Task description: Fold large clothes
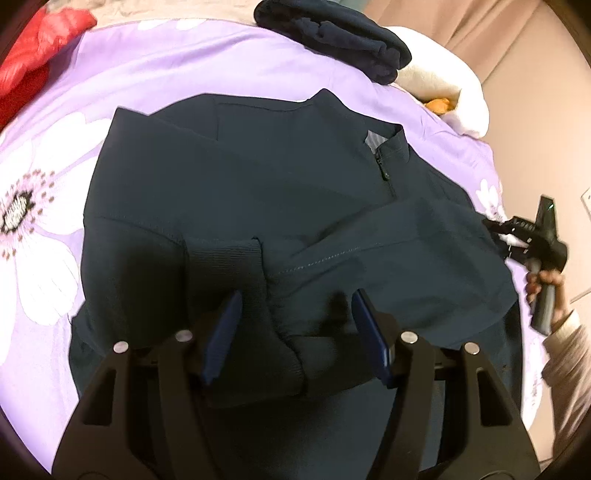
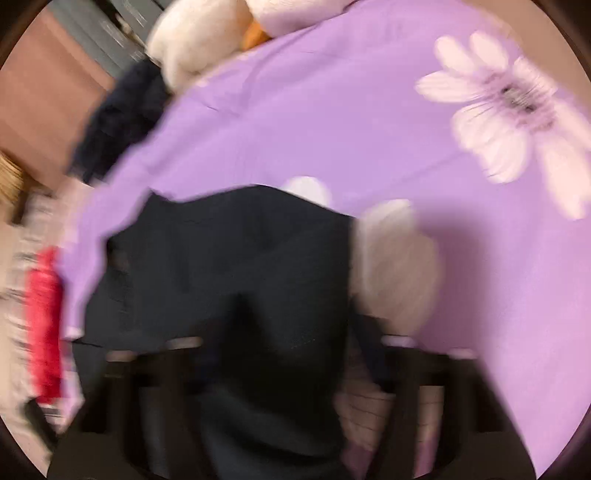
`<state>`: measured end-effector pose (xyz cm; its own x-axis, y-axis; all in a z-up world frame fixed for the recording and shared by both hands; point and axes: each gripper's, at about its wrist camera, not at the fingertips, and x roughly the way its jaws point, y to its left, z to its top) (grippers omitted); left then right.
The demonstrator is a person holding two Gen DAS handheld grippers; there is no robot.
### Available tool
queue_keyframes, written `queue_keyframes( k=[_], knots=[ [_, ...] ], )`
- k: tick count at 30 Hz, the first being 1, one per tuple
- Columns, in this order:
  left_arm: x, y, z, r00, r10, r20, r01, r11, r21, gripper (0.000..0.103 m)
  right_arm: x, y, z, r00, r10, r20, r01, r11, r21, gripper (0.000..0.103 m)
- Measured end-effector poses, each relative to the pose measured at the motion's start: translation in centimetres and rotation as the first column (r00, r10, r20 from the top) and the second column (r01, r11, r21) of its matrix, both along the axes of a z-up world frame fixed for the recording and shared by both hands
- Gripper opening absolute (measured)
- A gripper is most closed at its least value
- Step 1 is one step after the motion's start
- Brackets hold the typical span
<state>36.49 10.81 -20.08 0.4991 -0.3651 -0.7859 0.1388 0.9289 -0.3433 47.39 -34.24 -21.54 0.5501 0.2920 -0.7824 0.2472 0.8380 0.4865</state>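
A dark navy zip-neck jacket lies spread on the purple flowered bedsheet, its sleeves folded in over the body. My left gripper hovers open just above the ribbed sleeve cuff, and its blue pads touch nothing. At the jacket's right edge a person's hand holds my right gripper, which pinches the fabric there. The right wrist view is badly blurred. In it the jacket's dark cloth runs down between the fingers of the right gripper.
A folded dark garment lies at the far edge of the bed, beside a white plush toy. A red garment sits at the far left corner. Bare sheet spreads to the right of the jacket.
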Motion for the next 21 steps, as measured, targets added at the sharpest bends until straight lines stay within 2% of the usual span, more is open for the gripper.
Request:
queue_keyframes(
  k=[1,4,5,7,9,10,13,15,16,18,21],
  knots=[
    [0.1,-0.1,0.0,1.0,0.0,0.003,0.0,1.0,0.01,0.061,0.0,-0.1,0.4,1.0,0.008,0.022,-0.008,1.0,-0.003,0.008],
    [0.6,-0.6,0.1,0.999,0.012,0.03,-0.014,0.998,0.058,0.055,-0.6,0.7,2.1,0.993,0.049,0.106,-0.037,0.993,-0.116,0.004],
    [0.8,-0.8,0.1,0.999,0.013,0.039,-0.016,0.997,0.073,0.05,-1.2,0.5,2.9,0.987,0.033,0.158,-0.014,0.993,-0.119,0.004],
    [1.5,-1.4,0.2,0.998,0.014,0.055,-0.021,0.993,0.114,0.05,-2.1,-0.9,3.9,0.969,-0.042,0.244,0.065,0.994,-0.089,0.004],
    [2.4,-2.0,0.3,0.997,0.022,0.068,-0.033,0.987,0.156,0.05,-1.8,-1.8,3.1,0.969,-0.081,0.231,0.102,0.991,-0.081,0.004],
    [3.1,-2.0,0.0,0.998,0.03,0.052,-0.038,0.986,0.16,0.05,-1.4,-1.7,2.3,0.979,-0.081,0.187,0.1,0.991,-0.094,0.004],
    [3.5,-1.2,-0.2,0.998,0.065,0.023,-0.067,0.992,0.109,0.05,-1.5,-1.2,1.2,0.989,-0.067,0.135,0.084,0.988,-0.127,0.012],
    [2.8,-0.3,0.6,0.996,0.081,0.034,-0.084,0.992,0.093,0.055,-2.2,-1.0,2.5,0.984,-0.067,0.164,0.094,0.983,-0.16,0.017],
    [2.4,0.4,1.2,0.995,0.091,0.046,-0.095,0.992,0.086,0.061,-3.0,-0.9,3.4,0.98,-0.049,0.191,0.085,0.978,-0.188,0.019],
    [1.8,1.4,2.4,0.992,0.104,0.075,-0.109,0.992,0.07,0.063,-4.3,0.7,5.7,0.967,0.025,0.253,0.05,0.957,-0.286,0.022],
    [1.5,1.4,4.4,0.99,0.091,0.112,-0.095,0.995,0.028,0.063,-5.6,3.6,7.2,0.942,0.185,0.279,-0.096,0.947,-0.305,0.022]
  ],
)
